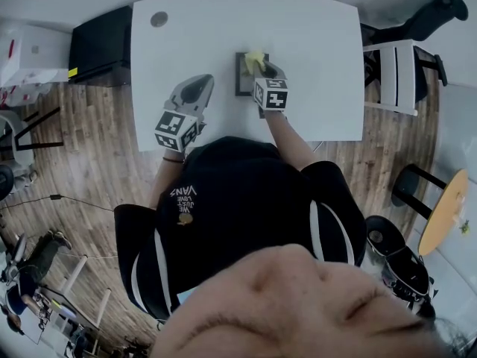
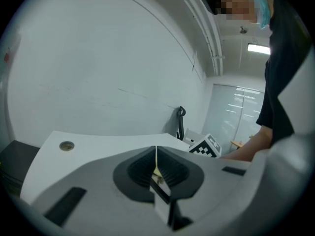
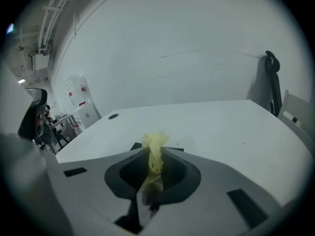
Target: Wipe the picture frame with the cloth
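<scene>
A dark picture frame (image 1: 243, 77) lies flat near the middle of the white table (image 1: 313, 43). My right gripper (image 1: 262, 68) is over the frame and shut on a bunched yellow cloth (image 1: 255, 58). In the right gripper view the yellow cloth (image 3: 154, 154) sticks up between the closed jaws of the right gripper (image 3: 153, 167), and only dark corners of the picture frame (image 3: 136, 146) show beyond them. My left gripper (image 1: 200, 82) hovers over bare table to the left of the frame. In its own view the left gripper (image 2: 156, 156) is shut, with nothing between the jaws.
A round cable hole (image 1: 159, 19) sits at the table's far left. A black cabinet (image 1: 100, 43) stands left of the table. A white chair (image 1: 395, 66) and a black office chair (image 1: 432, 13) stand to the right. The floor is wood.
</scene>
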{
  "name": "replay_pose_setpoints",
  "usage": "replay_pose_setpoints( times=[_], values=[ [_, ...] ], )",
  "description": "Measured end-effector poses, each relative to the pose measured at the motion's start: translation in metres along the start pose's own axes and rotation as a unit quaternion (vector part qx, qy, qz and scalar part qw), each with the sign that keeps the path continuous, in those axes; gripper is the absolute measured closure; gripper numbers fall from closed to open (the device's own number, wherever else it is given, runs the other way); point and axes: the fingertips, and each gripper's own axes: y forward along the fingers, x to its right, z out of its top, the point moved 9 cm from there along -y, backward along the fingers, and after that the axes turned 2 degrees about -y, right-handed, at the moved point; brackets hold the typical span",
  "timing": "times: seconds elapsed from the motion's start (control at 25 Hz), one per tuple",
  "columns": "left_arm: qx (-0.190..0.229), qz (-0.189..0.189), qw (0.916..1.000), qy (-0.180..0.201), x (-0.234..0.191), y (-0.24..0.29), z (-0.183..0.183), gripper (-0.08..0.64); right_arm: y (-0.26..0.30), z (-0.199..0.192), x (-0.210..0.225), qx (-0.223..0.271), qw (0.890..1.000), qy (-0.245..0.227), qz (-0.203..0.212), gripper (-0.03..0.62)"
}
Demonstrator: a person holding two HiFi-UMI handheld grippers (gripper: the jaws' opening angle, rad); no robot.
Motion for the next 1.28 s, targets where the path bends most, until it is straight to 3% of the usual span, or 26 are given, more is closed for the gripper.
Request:
replay_pose_setpoints(
  times=[1.0,1.28],
  values=[
    [-0.008,-0.031,0.9995,0.005,0.025,0.028,0.000,0.543,-0.034,-0.010,0.058,0.010,0.998,0.032,-0.061,0.545],
    [-0.005,-0.027,0.9996,0.003,0.025,0.025,-0.001,0.542,-0.040,-0.004,0.044,0.031,0.998,0.040,-0.038,0.545]
  ],
)
